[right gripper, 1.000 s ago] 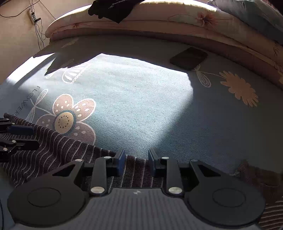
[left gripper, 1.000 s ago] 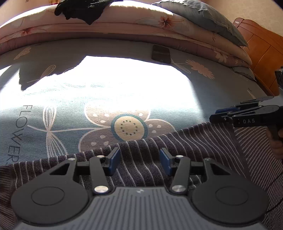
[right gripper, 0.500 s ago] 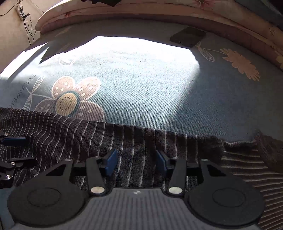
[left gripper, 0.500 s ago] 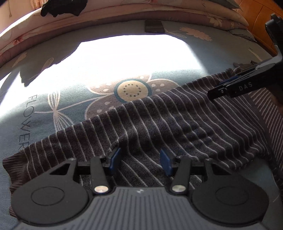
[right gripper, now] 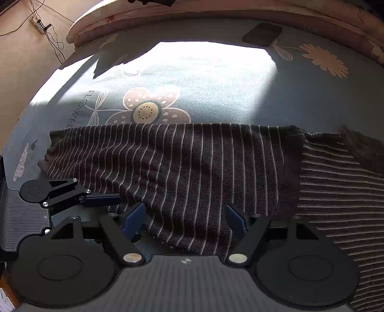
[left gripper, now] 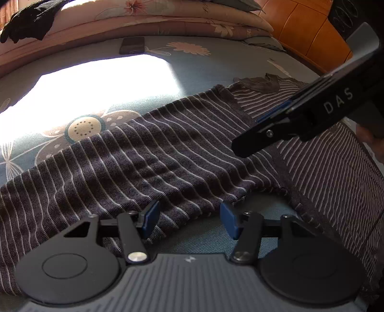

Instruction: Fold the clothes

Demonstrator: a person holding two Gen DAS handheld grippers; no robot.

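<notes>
Since the earlier frame the striped sweater (left gripper: 168, 153) has been drawn out across the bed sheet (left gripper: 204, 64): its sleeve now lies flat as a long band just in front of the big printed flower (right gripper: 148, 109), where before only a bunched edge showed below it. Both grippers have pulled back toward the near hem. The left gripper (left gripper: 189, 219) has just been opening; its fingers (left gripper: 150, 217) stand apart, with the sleeve's hem lying loose between them, not pinched. The right gripper (right gripper: 186, 219) has also just been opening, wider, its fingers (right gripper: 134, 218) well apart over the cloth and pressing on nothing.

The sheet carries the printed word "FLOWER" just left of the flower. The side of the right gripper reads "DAS" in the left wrist view.

A dark phone (left gripper: 132, 45) lies on the sheet well beyond the flower, near the folded quilts (left gripper: 156, 14). No containers show.
</notes>
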